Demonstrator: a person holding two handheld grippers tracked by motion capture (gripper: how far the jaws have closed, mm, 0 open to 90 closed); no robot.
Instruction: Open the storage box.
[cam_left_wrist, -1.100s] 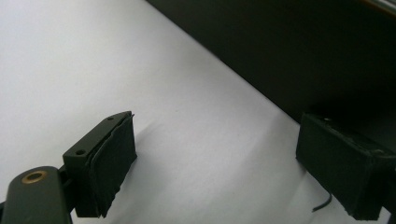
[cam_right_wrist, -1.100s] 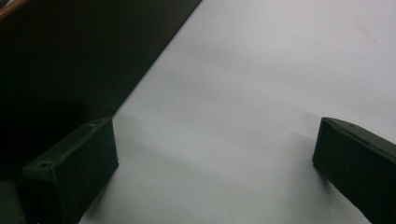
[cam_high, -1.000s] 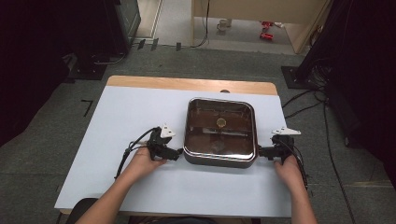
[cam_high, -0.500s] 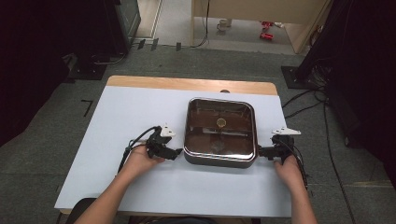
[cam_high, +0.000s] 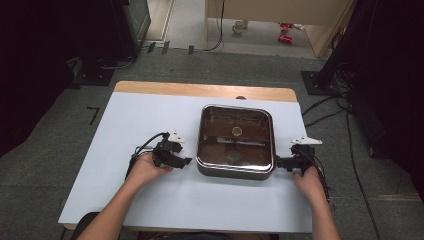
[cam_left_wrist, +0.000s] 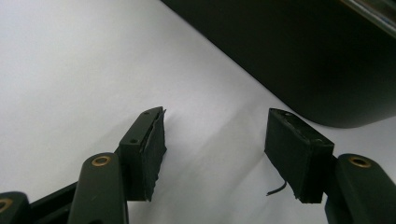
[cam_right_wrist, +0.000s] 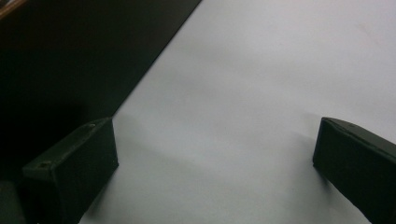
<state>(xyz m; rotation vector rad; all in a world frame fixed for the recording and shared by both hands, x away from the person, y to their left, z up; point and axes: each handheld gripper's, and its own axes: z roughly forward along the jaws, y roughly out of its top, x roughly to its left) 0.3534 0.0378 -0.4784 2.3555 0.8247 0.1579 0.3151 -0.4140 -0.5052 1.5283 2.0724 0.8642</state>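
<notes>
Pan (cam_high: 235, 141), square with a glass lid, is set on the white table (cam_high: 125, 120), right of centre, its far edge close to the wooden strip (cam_high: 200, 90) at the table's back. Nearest the person, a bare band of table is seen between the pan's front wall and the front edge. Left gripper (cam_high: 184, 161) is held just beside the pan's left front corner, jaws spread wide, nothing between them; in the left gripper view the dark pan wall (cam_left_wrist: 299, 56) is seen just ahead, not touched. Right gripper (cam_high: 280, 162) is held at the pan's right front corner, jaws likewise apart and empty, one jaw right against the pan's side. Wide open table is left on the left; far less on the right.
</notes>
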